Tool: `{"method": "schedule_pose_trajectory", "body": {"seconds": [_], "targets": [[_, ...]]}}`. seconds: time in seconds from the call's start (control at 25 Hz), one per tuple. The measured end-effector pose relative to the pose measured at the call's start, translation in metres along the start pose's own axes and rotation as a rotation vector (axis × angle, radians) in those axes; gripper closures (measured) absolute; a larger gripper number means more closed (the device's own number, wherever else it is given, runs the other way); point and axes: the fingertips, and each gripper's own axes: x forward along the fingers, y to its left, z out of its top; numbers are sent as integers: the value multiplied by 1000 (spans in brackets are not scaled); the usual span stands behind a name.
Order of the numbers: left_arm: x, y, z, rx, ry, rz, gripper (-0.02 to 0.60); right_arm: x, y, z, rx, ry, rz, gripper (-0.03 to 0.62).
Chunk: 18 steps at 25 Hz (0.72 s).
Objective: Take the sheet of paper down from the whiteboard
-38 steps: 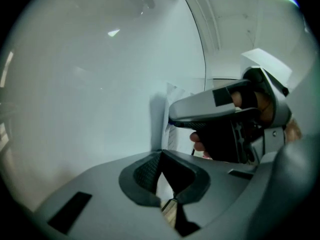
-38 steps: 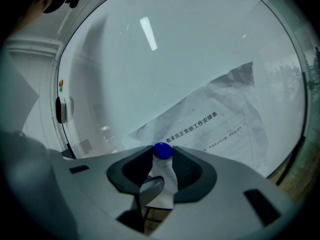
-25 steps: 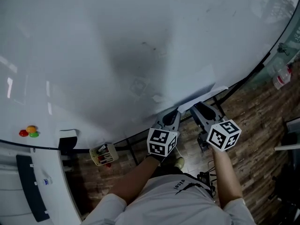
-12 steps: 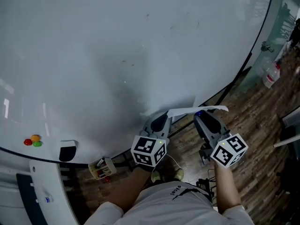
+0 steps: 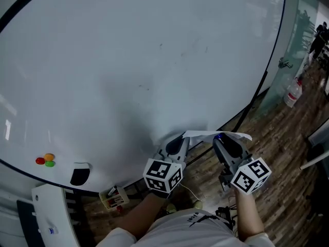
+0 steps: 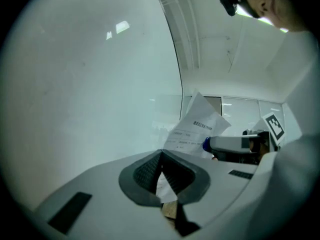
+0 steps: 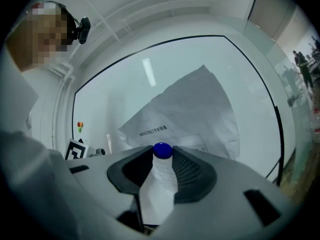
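Sheet of paper [image 5: 218, 134]: printed, white, spanning between the two grippers just beside the lower edge of the whiteboard [image 5: 128, 60], not lying flat on it. Left hand-held gripper [image 5: 177, 141]: jaws closed on one corner of the sheet. Right hand-held gripper [image 5: 224, 139]: jaws clamped on the opposite part of the sheet, a round blue magnet [image 7: 162, 150] sitting at the jaw tips.
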Motion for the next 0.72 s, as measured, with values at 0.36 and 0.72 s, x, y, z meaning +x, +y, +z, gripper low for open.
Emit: {"method": "schedule_pose_trajectory", "body": {"seconds": [0.36,0.72], "targets": [[-5,-2,5,12,-9,3,571,1,4,2,-12,2,6,465],[-9,-3,6,15,-13,6,571,3,8,-2,-36,18,5,465]]}}
